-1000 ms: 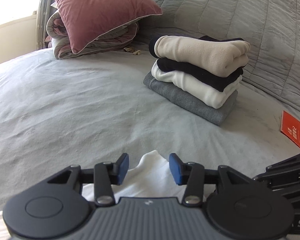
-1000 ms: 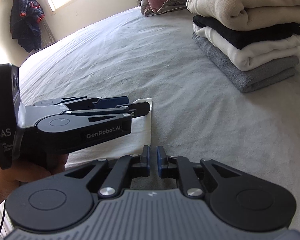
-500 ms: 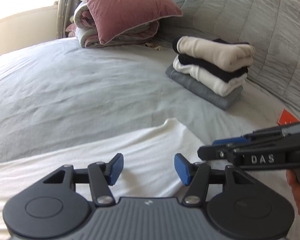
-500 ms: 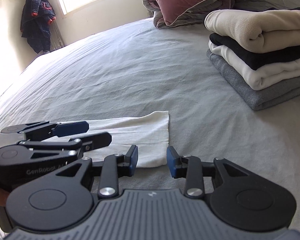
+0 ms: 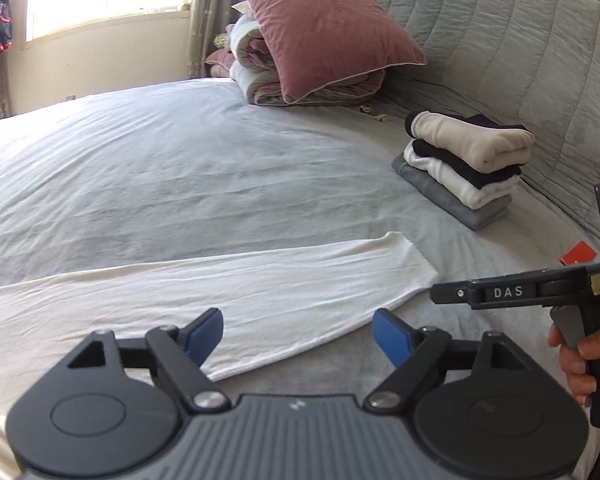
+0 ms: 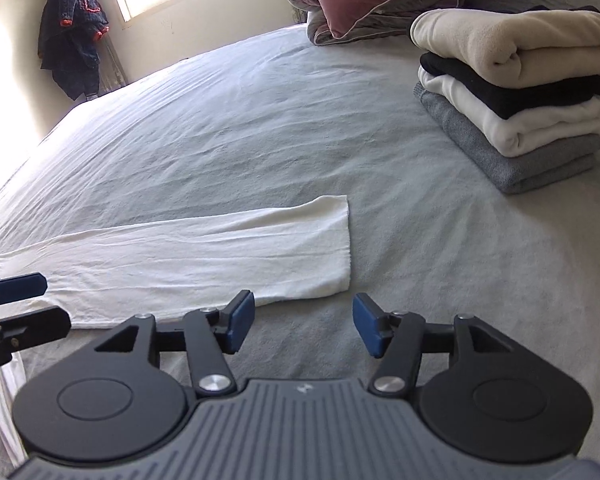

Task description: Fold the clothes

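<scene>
- Left wrist view, 1 s ago: my left gripper sat low over a small white corner of cloth, jaws part open. Right gripper barely in frame.
- Left wrist view, now: left gripper (image 5: 298, 334) pulled back & up, jaws spread wide, holding nothing. White garment (image 5: 228, 284) lies flat on the bed (image 5: 180, 176) as one long strip, its free end pointing toward the folded stack (image 5: 466, 168); strip and stack well apart.
- Same view: right gripper (image 5: 440, 293) comes in from the right w/ my right hand (image 5: 576, 356) on the handle, tip just beside the strip's end, not touching as far as I can tell. Side-on, so its opening can't be read here.
- Also in frame: pink pillow (image 5: 324, 28) on rolled bedding by the headboard; red card (image 5: 578, 254) at bed edge.
- Right wrist view, 1 s ago: right jaws near closed, close to the cloth edge.
- Right wrist view, now: right gripper (image 6: 304, 328) wide apart, empty, hovering just short of the strip's near edge. White garment (image 6: 188, 256) smoothed lengthwise, end cut square. Left gripper (image 6: 20, 304) at far left over the strip's other part, spread apart.
- Also: folded stack (image 6: 516, 96) upper right; dark jacket (image 6: 72, 52) hanging by the window.
- Meaning, my read: both let go & backed off, so the lengthwise fold looks done. Next prob. fold the strip crosswise, then add to the stack.
</scene>
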